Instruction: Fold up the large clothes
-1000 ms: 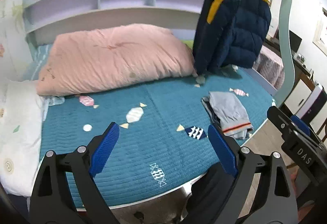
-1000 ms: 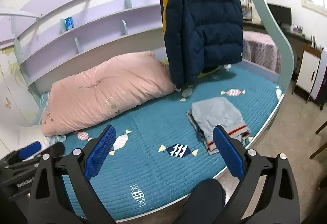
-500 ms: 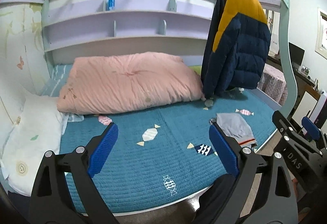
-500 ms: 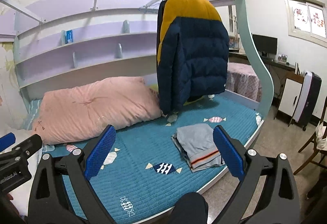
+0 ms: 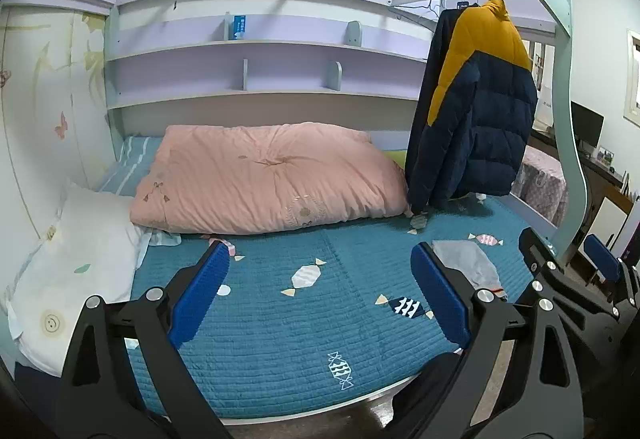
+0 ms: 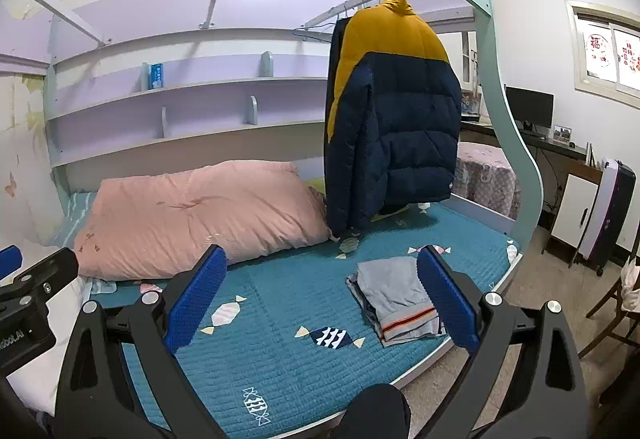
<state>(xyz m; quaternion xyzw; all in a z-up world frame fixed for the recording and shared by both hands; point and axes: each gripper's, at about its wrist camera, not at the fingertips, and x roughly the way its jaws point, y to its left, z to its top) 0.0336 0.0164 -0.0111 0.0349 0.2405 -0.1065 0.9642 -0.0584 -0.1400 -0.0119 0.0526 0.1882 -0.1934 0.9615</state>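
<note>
A navy and mustard puffer jacket (image 5: 476, 111) (image 6: 396, 119) hangs from a rail at the right end of the bed. A folded grey garment with an orange stripe (image 6: 396, 295) (image 5: 472, 267) lies on the teal quilted bed cover (image 5: 304, 323) (image 6: 288, 335) near the right front edge. My left gripper (image 5: 320, 295) is open and empty, held back from the bed's front edge. My right gripper (image 6: 320, 299) is open and empty too, and also shows at the right of the left wrist view (image 5: 576, 279).
A pink duvet (image 5: 264, 179) lies along the back of the bed. A white pillow (image 5: 76, 267) sits at the left end. Shelves (image 5: 256, 67) run behind. A mint bed frame post (image 6: 508, 119), desk with monitor (image 6: 528, 107) and suitcase (image 6: 608, 207) stand right.
Both grippers have pulled back and risen away from the bed, so more of the shelves and frame shows. Both stay open and empty.
</note>
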